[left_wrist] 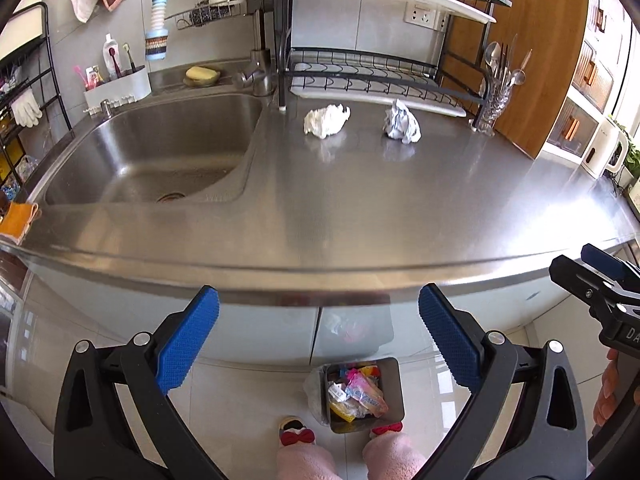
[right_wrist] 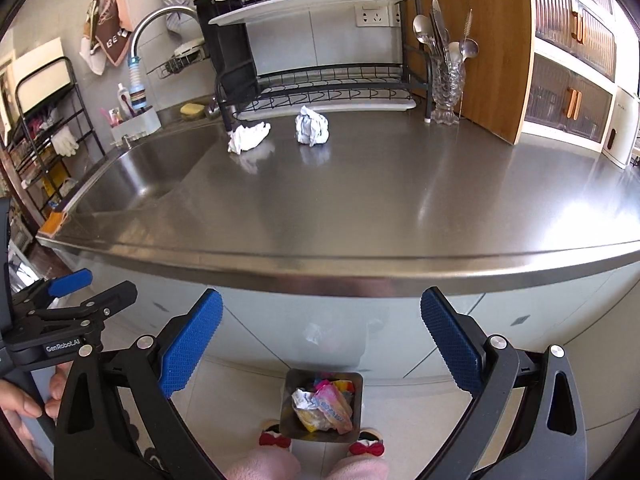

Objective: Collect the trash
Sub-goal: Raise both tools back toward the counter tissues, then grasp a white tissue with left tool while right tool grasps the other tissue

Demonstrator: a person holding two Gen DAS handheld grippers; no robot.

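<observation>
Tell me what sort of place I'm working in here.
Most likely a home kitchen: a stainless sink with a faucet, a dish rack on the steel counter, and a cutlery holder.

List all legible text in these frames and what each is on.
"GenRobot.AI": left gripper body.
"BE", rest folded away: brown towel on the wall.
"DA", cut off: right gripper body.
Wrapper print in the trash bin: too blurred to read.
</observation>
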